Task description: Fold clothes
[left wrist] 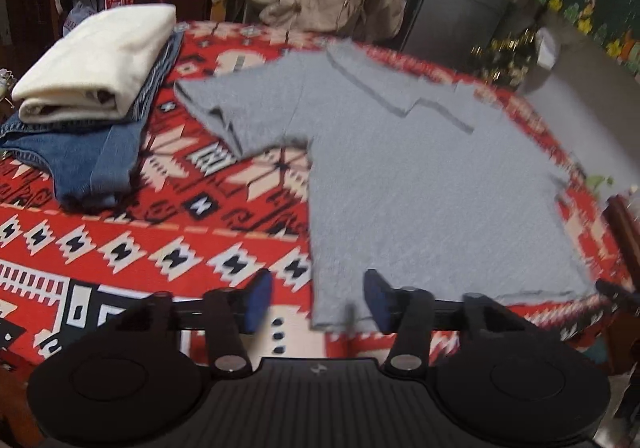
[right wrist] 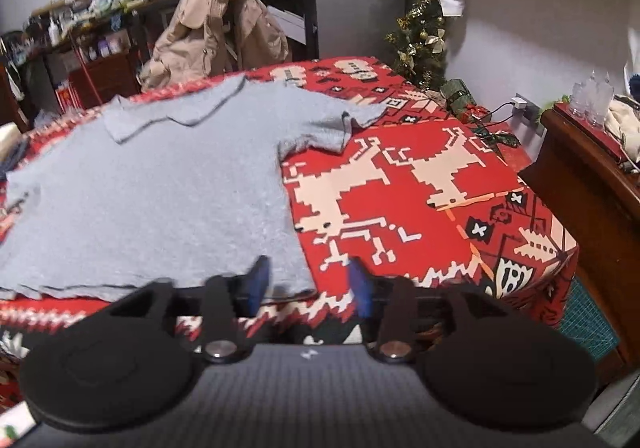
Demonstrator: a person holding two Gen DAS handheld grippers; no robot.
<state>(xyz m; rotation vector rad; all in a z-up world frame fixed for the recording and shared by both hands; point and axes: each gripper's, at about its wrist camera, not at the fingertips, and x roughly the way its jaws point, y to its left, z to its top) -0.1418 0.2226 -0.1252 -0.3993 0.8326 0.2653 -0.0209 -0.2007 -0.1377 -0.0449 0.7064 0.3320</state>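
Cluttered room w/ shelving, tan coat [right wrist: 218,23] slumped over chair behind, small tinsel-trimmed Christmas tree [right wrist: 420,35] in corner. Up front: table under red patterned woven cloth [right wrist: 440,207], reindeer motif on right side.

Spread flat on cloth, collar toward far edge: grey short-sleeved knit polo shirt [left wrist: 420,183], both sleeves out, hem along near edge. At left rear, already folded: cream garment [left wrist: 100,59] stacked on blue denim jeans [left wrist: 80,155], well apart from shirt.

Left gripper [left wrist: 318,300] poised over near-left hem corner, blue pads [left wrist: 258,300] apart, nothing pinched; corner lies btwn fingers but not pressed. Right gripper [right wrist: 306,282] same at near-right hem corner: jaws apart, empty, one pad over fabric edge, other over cloth.

Handling, as judged: light, soft, limp knit; no stiffness, likely to sag and stretch if lifted from one point. Slightly textured, so prob. not slippery in pads, but may drag on woven cloth beneath. Not fragile. Best hold, prob.: both hem corners together, or sleeve edge plus hem on same side, to carry one side inward w/o bunching. Thin single layer at hem, so low, flat pinch needed to avoid snagging tablecloth.
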